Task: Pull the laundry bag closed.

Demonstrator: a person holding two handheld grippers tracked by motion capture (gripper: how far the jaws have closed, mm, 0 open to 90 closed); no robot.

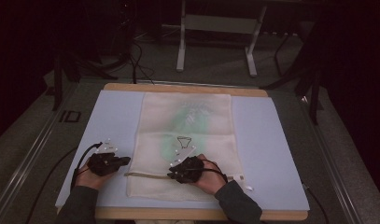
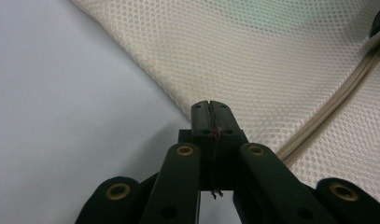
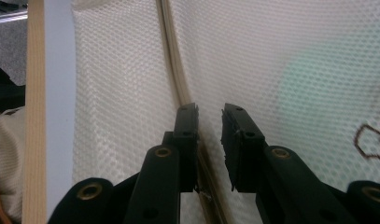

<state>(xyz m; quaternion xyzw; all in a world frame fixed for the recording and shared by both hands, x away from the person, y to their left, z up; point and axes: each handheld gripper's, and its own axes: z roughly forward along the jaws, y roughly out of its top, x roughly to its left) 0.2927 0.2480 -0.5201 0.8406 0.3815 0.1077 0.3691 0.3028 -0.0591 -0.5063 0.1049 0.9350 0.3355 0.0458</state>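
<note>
Nearest the person, both forearms enter from the bottom edge, hands low over the worktop (image 1: pixel 271 140). The left gripper (image 1: pixel 124 161), at the near-left corner of a cream mesh laundry bag (image 1: pixel 187 121), has its jaws closed tight, apparently pinching the bag's edge (a thin strand shows between the pads). The right gripper (image 1: pixel 171 173) lies low over the bag's near part, pointing left toward the other; its jaws stand partly open, straddling the zipper (image 3: pixel 171 60) w/o pressing it. Likely step: left anchors the bag, right goes for the zipper pull. Next move needs the right jaws to close on the pull. Farther off, sth green shows faintly inside the mesh.
</note>
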